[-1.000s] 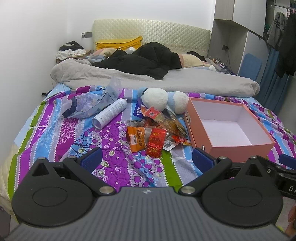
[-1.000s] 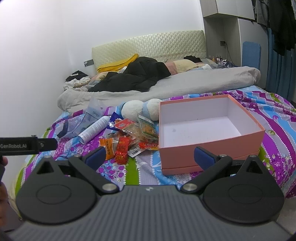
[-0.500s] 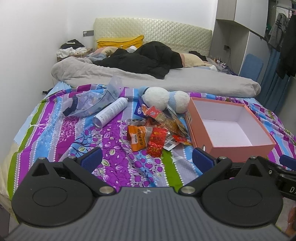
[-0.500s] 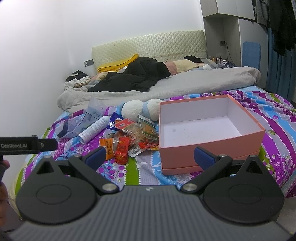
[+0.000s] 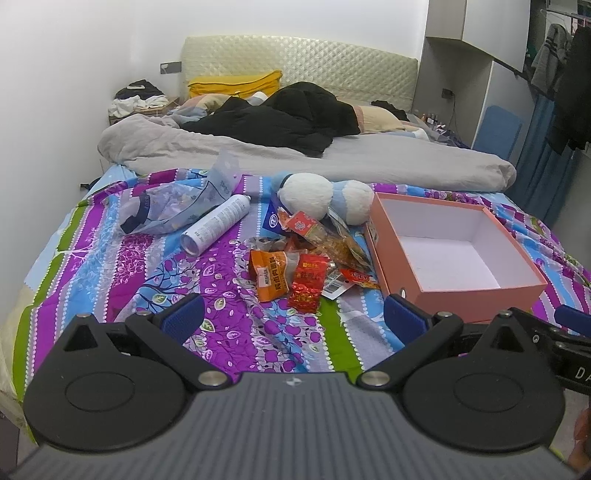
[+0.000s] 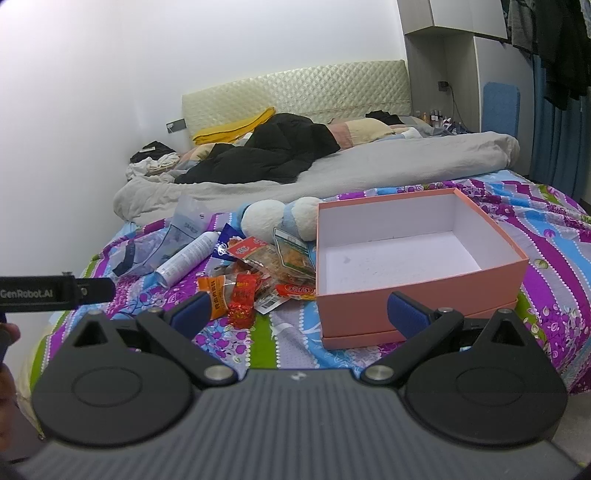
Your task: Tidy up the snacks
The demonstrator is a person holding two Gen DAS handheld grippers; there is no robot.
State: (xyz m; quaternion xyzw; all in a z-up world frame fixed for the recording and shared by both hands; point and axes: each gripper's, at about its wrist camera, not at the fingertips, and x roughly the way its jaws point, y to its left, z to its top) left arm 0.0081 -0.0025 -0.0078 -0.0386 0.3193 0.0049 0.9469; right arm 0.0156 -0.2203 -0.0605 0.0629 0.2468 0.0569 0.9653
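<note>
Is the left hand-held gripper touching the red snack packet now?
Apart. In the left wrist view, the open left hand-held gripper hangs short of the red snack packet, with bedspread visible between.

**A lived-in bedroom at home**

The setting was a home bedroom. Ahead of the claws lay a bed (image 5: pixel 110 266) under a purple, blue and green patterned quilt, with a grey duvet (image 5: pixel 369 162) and a black garment (image 5: pixel 288 122) heaped farther off. Beyond them stood a quilted cream headboard (image 5: pixel 314 62) against a white wall. Far to the left was a nightstand (image 5: pixel 147 107) piled with clothes. To the right hung clothing (image 5: pixel 569 85) near a white wardrobe (image 5: pixel 480 22).
</note>
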